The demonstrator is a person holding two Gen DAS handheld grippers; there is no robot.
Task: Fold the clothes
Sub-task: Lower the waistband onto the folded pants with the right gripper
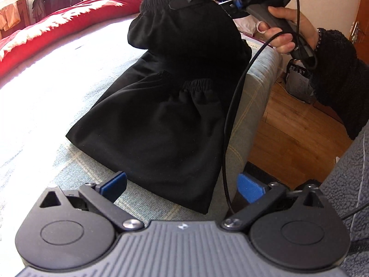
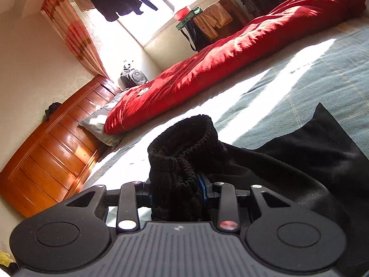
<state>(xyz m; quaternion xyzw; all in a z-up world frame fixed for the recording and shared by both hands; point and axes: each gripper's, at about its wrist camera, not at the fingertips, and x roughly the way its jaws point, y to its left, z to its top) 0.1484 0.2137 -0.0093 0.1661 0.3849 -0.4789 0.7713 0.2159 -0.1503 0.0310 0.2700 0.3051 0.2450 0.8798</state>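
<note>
**A bunched waistband, one grip, and a cable in the way**

The black trousers [image 1: 161, 115] lie on the grey-green checked bedspread [image 1: 69, 173], with their lower part already doubled so that a gathered cuff sits on top of the cloth, straight ahead of the left gripper [image 1: 182, 184]. That gripper hangs just short of the near hem, its blue pads spread wide and nothing between them. The right gripper [image 2: 177, 191] has its jaws clamped on the elastic waistband [image 2: 184, 138], which stands up in a thick wad between and beyond the pads; from the left wrist view that end is lifted off the bed, cloth sagging below it.

From where I stand, the weak point looks to be that single hold. The waistband is pinched as a crumpled bunch rather than a flat edge, so if it is carried over towards the cuffs the far corner may droop or twist, and the fold would land skewed or lumpy. Slick fabric could also creep out of the pads under its own weight.

The black cable [image 1: 233, 115] trails from the right hand [image 1: 288, 30] down across the trousers' edge, just ahead of the left jaws' right pad; it could get trapped under the fold or snag the left gripper. The garment also lies close to the bed's side, so a tug could drag it over.
</note>
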